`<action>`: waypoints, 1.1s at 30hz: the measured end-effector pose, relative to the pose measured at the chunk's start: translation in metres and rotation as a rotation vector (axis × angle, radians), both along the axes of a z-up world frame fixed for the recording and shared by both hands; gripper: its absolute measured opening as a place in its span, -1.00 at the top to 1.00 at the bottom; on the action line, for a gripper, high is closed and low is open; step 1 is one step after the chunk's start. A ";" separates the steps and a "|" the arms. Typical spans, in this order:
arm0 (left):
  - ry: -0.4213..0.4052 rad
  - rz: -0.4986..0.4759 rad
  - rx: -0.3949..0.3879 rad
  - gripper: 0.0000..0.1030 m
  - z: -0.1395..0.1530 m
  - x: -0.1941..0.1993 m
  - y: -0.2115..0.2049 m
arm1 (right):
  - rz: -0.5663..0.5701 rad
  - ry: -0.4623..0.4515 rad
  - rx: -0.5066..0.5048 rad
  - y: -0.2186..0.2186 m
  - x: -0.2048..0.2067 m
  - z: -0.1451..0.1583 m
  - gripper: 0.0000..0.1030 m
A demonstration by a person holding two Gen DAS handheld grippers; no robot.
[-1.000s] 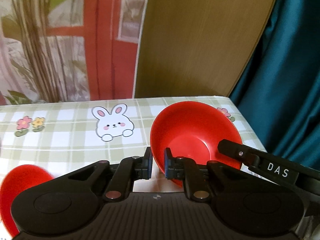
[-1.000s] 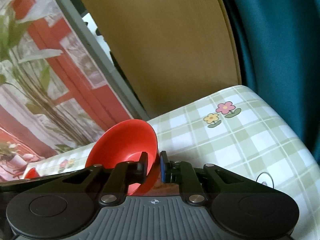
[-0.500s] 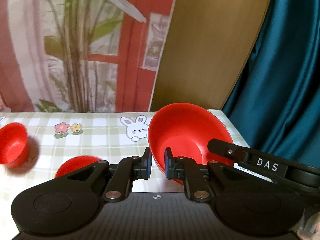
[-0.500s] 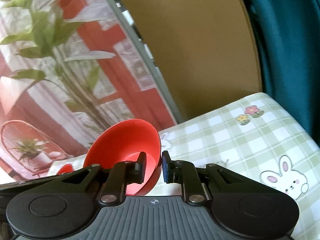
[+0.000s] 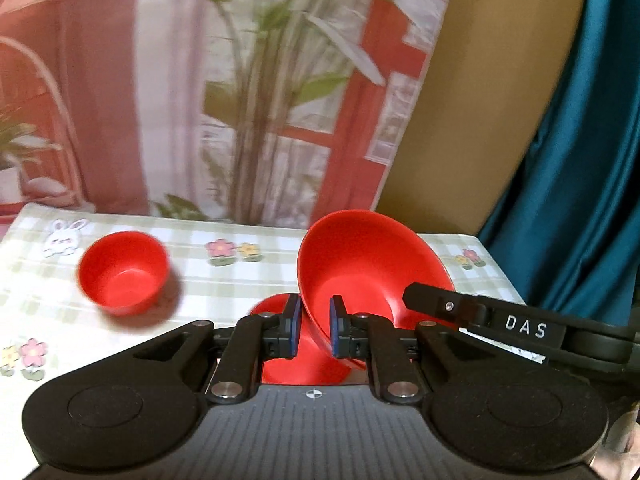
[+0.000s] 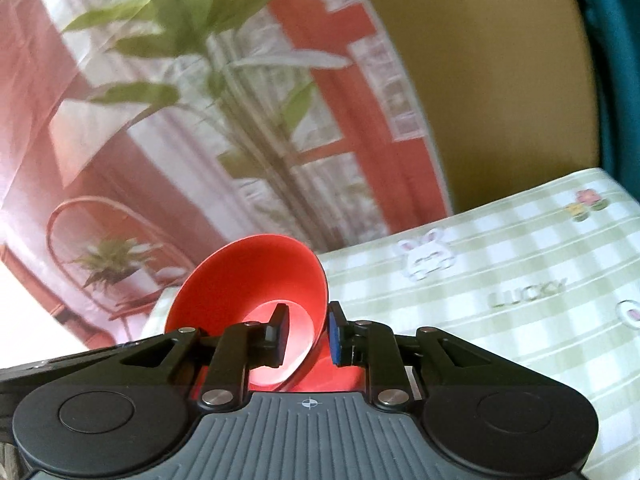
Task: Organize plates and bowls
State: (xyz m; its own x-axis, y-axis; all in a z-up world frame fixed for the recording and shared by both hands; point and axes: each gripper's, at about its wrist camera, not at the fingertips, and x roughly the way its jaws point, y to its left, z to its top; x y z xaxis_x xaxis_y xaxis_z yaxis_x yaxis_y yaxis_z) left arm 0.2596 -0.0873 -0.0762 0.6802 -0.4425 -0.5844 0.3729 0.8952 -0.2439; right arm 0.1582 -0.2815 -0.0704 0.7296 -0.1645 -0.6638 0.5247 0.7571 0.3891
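While angled down, left gripper (image 5: 313, 330) jaws clamp red bowl (image 5: 360, 264) rim (right gripper (image 6: 307, 334) jaws opening around it).

Wide bowl (image 5: 372, 264) — red. Small cup (image 5: 122, 272) — red. Tablecloth (image 5: 240, 276) — green-white check, rabbits, flowers. Curtain (image 5: 580, 140) — teal. Gripper pads (image 5: 295, 322) blue.

The wide red plastic bowl (image 5: 372, 264) looks smooth and glossy, as does the small red plastic cup (image 5: 124, 272). The green-checked tablecloth (image 6: 500, 272) shows a slick sheen. Black gripper fingers (image 5: 244, 344) look matt plastic with shiny metal pins.
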 end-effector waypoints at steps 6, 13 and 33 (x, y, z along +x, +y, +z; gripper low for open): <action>0.018 0.031 -0.007 0.73 -0.009 0.004 0.033 | 0.048 0.036 0.005 0.024 0.021 -0.009 0.62; 0.037 0.014 -0.015 0.73 -0.025 0.011 0.033 | 0.030 0.082 0.007 0.019 0.026 -0.021 0.62; 0.091 -0.011 0.041 0.73 -0.061 0.044 -0.002 | -0.005 0.145 0.044 -0.013 0.028 -0.061 0.60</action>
State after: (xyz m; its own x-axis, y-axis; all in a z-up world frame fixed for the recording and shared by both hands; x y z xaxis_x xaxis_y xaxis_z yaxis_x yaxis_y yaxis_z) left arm 0.3034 -0.0891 -0.1371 0.6187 -0.4242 -0.6612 0.3610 0.9011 -0.2402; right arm 0.1867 -0.2949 -0.1312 0.6251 -0.1367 -0.7685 0.5815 0.7383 0.3417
